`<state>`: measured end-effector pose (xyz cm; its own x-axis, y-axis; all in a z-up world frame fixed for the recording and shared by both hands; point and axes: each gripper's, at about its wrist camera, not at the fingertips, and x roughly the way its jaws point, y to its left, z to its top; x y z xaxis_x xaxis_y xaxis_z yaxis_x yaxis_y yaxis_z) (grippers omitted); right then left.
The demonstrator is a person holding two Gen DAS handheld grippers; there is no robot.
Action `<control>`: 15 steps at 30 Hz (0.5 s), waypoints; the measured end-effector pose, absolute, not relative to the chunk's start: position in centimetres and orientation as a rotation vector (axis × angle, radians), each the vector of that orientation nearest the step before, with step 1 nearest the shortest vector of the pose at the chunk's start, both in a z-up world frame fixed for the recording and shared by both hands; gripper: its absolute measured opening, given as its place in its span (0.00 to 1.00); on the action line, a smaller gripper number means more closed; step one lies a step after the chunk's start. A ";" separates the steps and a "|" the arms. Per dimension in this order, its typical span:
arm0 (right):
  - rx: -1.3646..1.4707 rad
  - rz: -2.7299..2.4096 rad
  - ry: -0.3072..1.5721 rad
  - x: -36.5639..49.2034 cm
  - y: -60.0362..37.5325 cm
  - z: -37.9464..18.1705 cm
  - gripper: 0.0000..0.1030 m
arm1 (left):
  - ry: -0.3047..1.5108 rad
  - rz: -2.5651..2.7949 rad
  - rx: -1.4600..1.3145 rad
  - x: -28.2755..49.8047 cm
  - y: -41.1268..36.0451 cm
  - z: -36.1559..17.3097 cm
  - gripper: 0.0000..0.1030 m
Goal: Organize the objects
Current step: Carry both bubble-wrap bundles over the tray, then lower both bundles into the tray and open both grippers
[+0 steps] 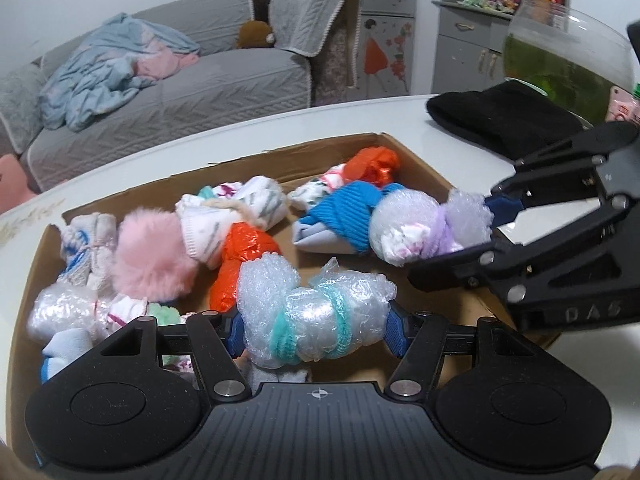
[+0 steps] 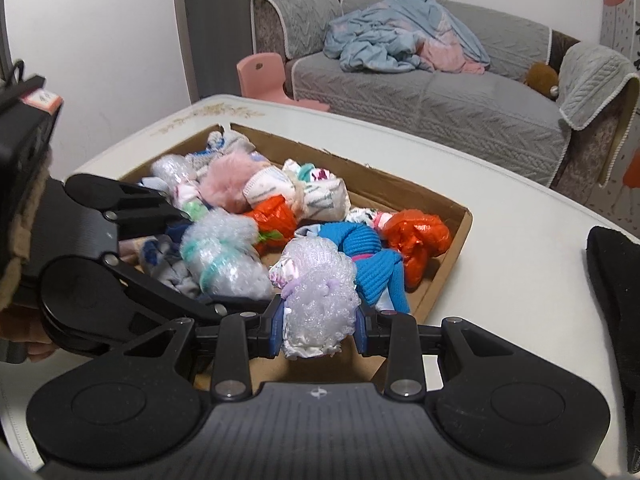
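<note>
Bubble-wrap bundles pinched in both tools, teal-tied [image 1: 316, 320] left [image 1: 316, 330], lilac-tied [image 2: 320, 300] right [image 2: 320, 326], box [image 1: 424, 168] floor mostly hidden.

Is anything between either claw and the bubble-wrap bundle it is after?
No. The left claw is shut on the teal-tied bundle, the right claw on the purple-tied bundle, both over the cardboard box.
</note>
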<state>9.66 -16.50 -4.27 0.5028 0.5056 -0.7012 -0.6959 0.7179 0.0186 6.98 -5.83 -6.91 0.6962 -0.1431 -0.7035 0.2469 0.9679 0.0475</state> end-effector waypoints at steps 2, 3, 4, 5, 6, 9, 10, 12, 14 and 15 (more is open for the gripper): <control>-0.291 0.726 0.749 9.6 -16.4 -4.4 0.29 | 0.770 -0.201 0.137 7.1 -5.7 -6.9 0.66; -0.295 0.717 0.750 9.6 -16.3 -4.4 0.29 | 0.773 -0.195 0.129 7.1 -5.7 -7.0 0.66; -0.303 0.705 0.752 9.6 -16.2 -4.4 0.29 | 0.773 -0.189 0.127 7.1 -5.7 -7.0 0.66; -0.315 0.696 0.750 9.5 -16.1 -4.5 0.29 | 0.774 -0.184 0.131 7.1 -5.7 -7.1 0.66; -0.325 0.693 0.749 9.4 -16.1 -4.5 0.29 | 0.773 -0.186 0.134 7.1 -5.6 -7.1 0.66; -0.332 0.696 0.754 9.1 -16.1 -4.5 0.29 | 0.771 -0.200 0.159 6.8 -5.6 -7.2 0.66; -0.337 0.700 0.758 9.2 -16.1 -4.5 0.29 | 0.769 -0.210 0.168 6.7 -5.6 -7.2 0.66; -0.340 0.712 0.766 9.1 -16.2 -4.5 0.29 | 0.773 -0.230 0.181 6.6 -5.6 -7.3 0.66; -0.351 0.719 0.780 9.0 -16.1 -4.6 0.29 | 0.777 -0.259 0.198 6.6 -5.7 -7.2 0.66; -0.356 0.722 0.789 9.0 -16.0 -4.7 0.29 | 0.781 -0.278 0.212 6.6 -5.9 -7.2 0.66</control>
